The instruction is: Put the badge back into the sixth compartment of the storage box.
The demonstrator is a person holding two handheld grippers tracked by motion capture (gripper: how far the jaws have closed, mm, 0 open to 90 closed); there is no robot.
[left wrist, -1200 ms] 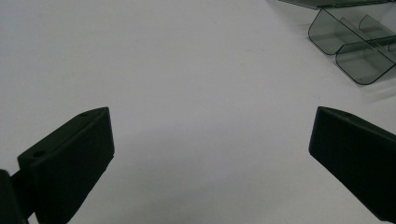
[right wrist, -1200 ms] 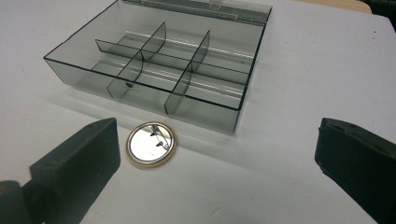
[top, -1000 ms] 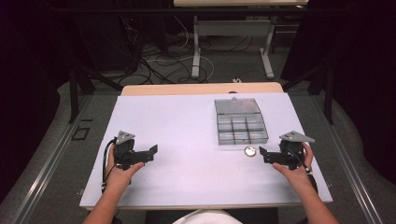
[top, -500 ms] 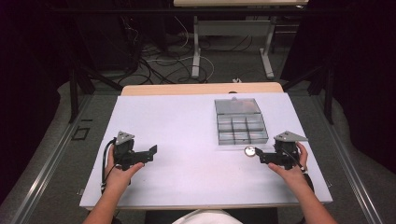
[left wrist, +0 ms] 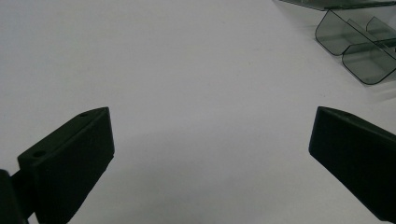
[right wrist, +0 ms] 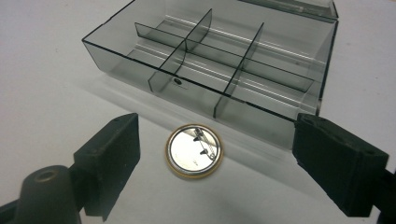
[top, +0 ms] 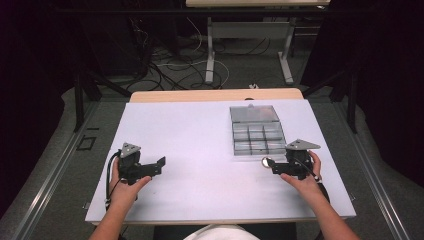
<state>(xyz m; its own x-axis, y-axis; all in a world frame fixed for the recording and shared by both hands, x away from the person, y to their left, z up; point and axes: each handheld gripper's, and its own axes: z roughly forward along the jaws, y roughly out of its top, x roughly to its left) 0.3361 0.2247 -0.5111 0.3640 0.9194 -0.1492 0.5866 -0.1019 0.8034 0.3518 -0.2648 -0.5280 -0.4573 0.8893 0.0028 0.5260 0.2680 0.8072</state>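
A round pin badge [right wrist: 194,150] lies face down on the white table, its silver back and clasp pin up, just in front of a clear grey compartment box [right wrist: 219,60] with its lid open. In the high view the badge [top: 267,161] sits at the box's [top: 257,132] near edge. My right gripper [right wrist: 217,163] is open, with its jaws on either side of the badge and apart from it. At the table's left, my left gripper [top: 159,165] is open over bare table, with nothing between its jaws [left wrist: 210,154].
The white table [top: 200,135] has a wooden strip along its far edge. Beyond it stand dark floor, cables and another table's legs [top: 210,55]. A corner of the clear box [left wrist: 359,51] appears at the upper right of the left gripper view.
My right gripper has moved left toward the badge, bringing its jaws around it. The left gripper has stayed in place.
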